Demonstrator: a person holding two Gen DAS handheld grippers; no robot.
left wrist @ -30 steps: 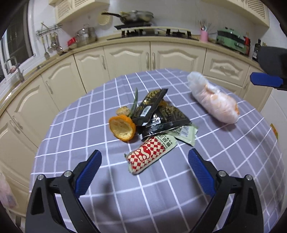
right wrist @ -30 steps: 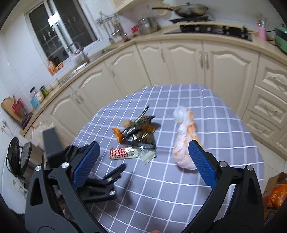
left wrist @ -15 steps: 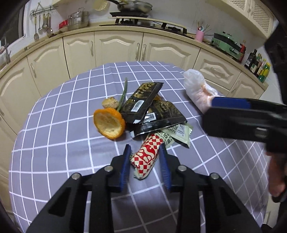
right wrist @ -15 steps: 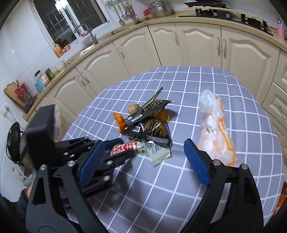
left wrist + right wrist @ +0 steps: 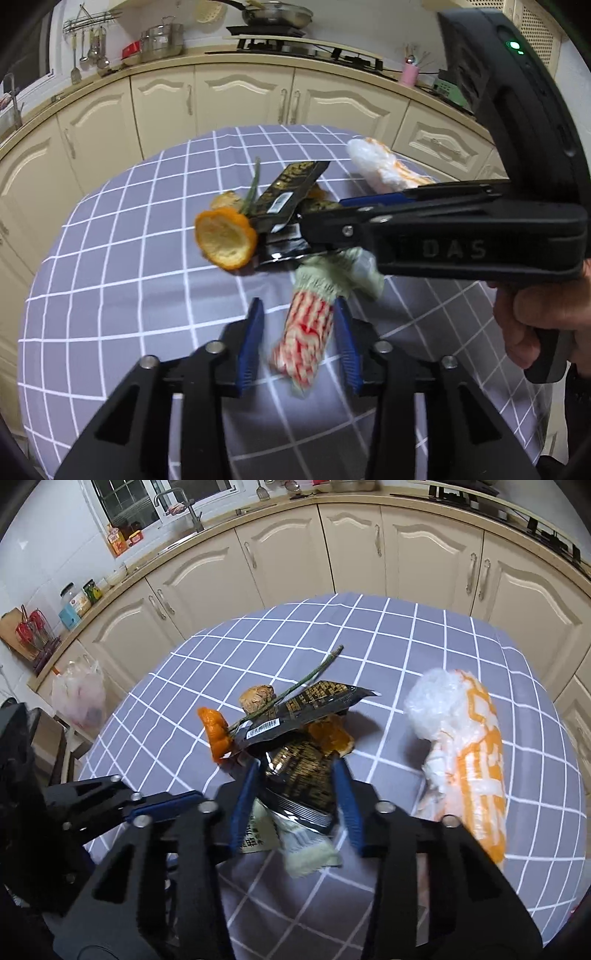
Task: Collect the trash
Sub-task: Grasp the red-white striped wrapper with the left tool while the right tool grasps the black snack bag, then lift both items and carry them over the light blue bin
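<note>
Left wrist: L hand-held gripper clamps checkered wrapper.

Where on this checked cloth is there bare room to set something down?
Bare checked tablecloth runs left of the orange peel, and along the far edge behind the green stem. Crowded: the wrapper pile mid-table, both grippers working there, the plastic bag right.

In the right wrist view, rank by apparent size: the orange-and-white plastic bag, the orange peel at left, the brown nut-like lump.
1. orange-and-white plastic bag, though nearer the camera
2. orange peel
3. brown lump, close to the peel's size
</note>
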